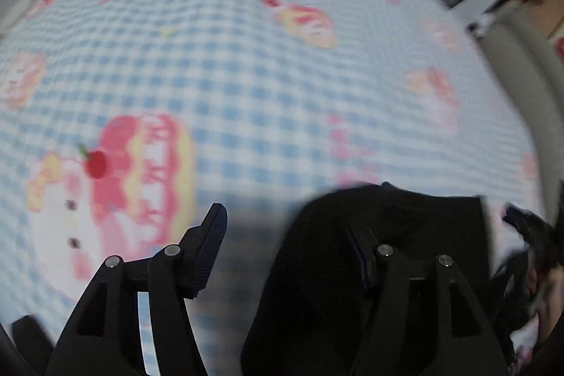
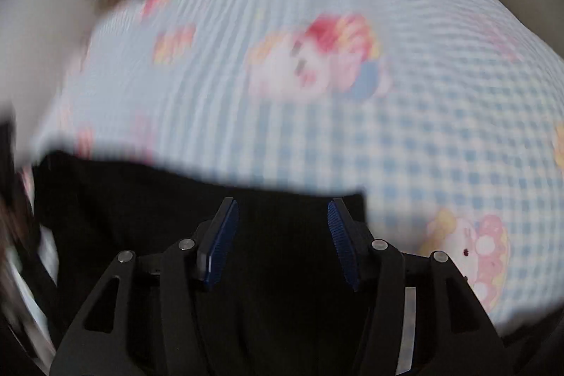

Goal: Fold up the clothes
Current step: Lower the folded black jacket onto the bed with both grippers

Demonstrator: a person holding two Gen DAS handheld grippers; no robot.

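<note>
Black garment point(image 2: 141, 217) on checked bedsheet point(image 2: 440, 147), under the parted, empty right jaws, beneath left jaws' right finger point(image 1: 366, 256), also parted

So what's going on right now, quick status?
Left hand-held gripper open, empty. Right hand-held gripper open above black garment. Garment lies on checked bedsheet. Nothing in the way.

A garment point(image 2: 176, 217) lies on the bedsheet point(image 2: 423, 129), under both claws.

no readable text, frames blurred
</note>
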